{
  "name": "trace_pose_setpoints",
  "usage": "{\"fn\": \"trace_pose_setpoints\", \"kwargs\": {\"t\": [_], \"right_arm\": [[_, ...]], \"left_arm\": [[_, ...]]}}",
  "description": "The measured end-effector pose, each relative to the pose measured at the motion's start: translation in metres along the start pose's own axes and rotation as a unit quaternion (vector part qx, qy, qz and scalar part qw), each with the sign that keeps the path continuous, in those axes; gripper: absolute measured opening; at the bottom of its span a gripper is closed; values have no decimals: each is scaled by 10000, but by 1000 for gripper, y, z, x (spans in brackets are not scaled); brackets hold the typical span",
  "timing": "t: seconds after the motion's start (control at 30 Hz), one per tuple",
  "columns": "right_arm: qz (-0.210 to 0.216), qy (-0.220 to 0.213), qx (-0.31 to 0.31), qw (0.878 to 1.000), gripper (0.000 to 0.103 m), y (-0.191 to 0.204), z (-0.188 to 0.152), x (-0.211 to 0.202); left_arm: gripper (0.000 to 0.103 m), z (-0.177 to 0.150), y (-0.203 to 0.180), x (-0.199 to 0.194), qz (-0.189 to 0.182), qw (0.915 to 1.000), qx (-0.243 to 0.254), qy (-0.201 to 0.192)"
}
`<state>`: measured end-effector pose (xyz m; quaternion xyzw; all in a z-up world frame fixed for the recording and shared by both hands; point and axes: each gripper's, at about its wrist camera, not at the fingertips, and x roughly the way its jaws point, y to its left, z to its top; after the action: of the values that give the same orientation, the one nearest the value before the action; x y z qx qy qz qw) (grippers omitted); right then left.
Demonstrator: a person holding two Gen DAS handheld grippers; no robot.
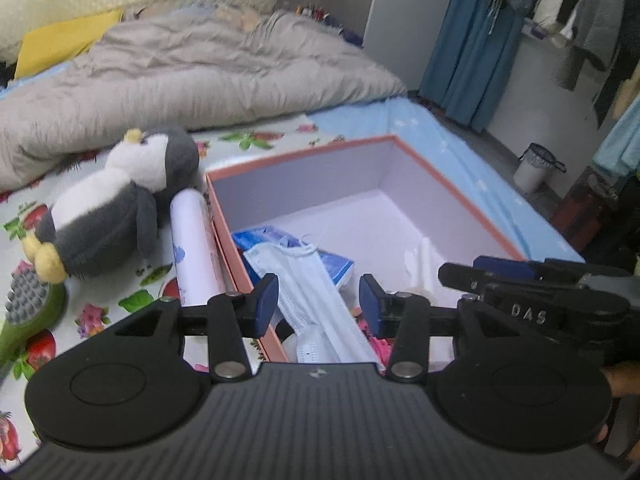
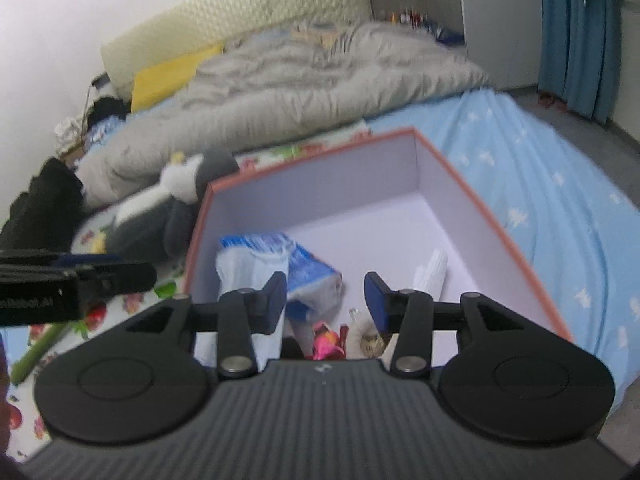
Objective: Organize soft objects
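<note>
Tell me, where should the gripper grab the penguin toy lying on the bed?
Probably around the penguin's belly, its widest soft part. It lies on its side beside the box, yellow feet toward the camera, so coming down from above with the left gripper, a finger on each side, looks easiest. The flippers seem floppy.

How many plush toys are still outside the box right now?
1: the penguin plush lies on the floral sheet left of the box, beside the white roll. Others may be hidden.
</note>
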<state>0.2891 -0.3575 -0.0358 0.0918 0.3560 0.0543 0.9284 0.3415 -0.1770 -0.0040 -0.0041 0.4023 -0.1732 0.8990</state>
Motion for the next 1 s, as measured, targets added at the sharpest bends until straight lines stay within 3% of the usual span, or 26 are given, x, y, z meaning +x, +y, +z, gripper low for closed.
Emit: {"fn": "trace_pose_setpoints", "kwargs": {"t": [0.47, 0.77, 1.0], "right_arm": [[-28, -924, -135, 9956, 46, 40, 3, -106], [-14, -1161, -112, 9932, 46, 69, -31, -147], [-96, -1087, -82, 9940, 46, 81, -64, -156]], "left_arm": [[51, -10, -11, -122, -252, 9965, 30, -791], [51, -46, -5, -183, -289, 9940, 85, -1052], [51, -82, 1, -206, -241, 9940, 28, -1062]]}}
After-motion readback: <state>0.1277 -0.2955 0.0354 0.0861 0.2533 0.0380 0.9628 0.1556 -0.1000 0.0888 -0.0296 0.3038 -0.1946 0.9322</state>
